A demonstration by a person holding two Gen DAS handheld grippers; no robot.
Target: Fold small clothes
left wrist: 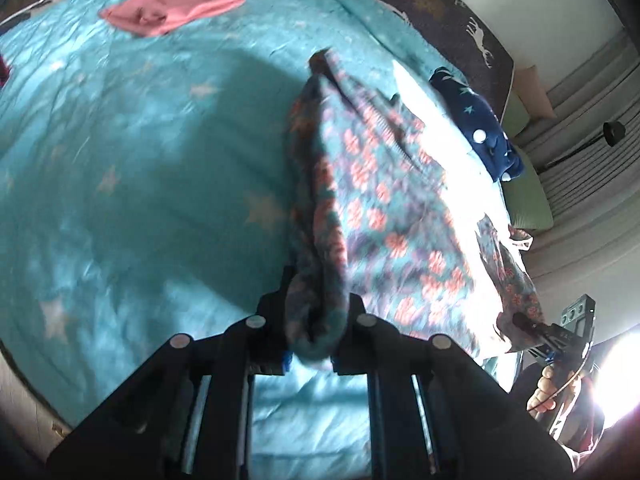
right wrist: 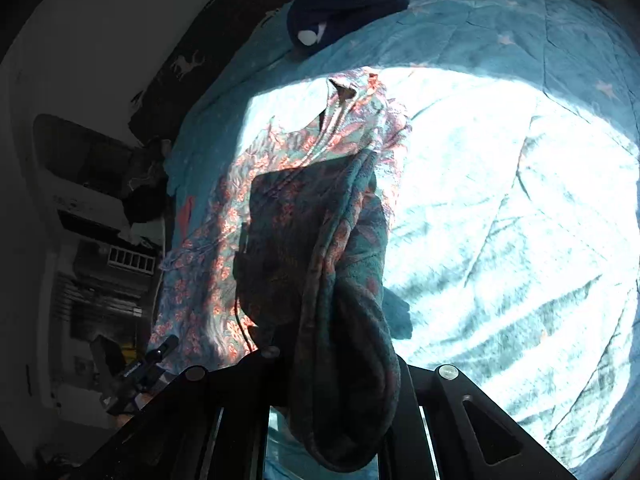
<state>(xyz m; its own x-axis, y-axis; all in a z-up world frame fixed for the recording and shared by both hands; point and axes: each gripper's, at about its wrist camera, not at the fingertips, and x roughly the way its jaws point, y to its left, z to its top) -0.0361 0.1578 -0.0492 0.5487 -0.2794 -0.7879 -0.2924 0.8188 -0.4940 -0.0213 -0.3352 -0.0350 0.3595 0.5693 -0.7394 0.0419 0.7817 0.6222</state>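
The floral garment (left wrist: 384, 208) is hanging stretched above the teal star quilt (left wrist: 140, 168), lifted clear of it between both tools. The left gripper (left wrist: 316, 320) is pinching a thick bunched wad of the cloth between nearly closed jaws, and the right gripper (right wrist: 340, 372) is likewise clamping a rolled edge of it, its jaws closed around the fabric. On the quilt beyond the garment, a navy star-print piece (left wrist: 480, 128) is lying near the far edge, and a pink folded piece (left wrist: 172, 10) is resting well apart toward the far corner. The risk, as I judge it, is that each grip is holding a gathered lump, not a clean corner, so the layers may be slipping unevenly and the fold could land crooked or bunched.
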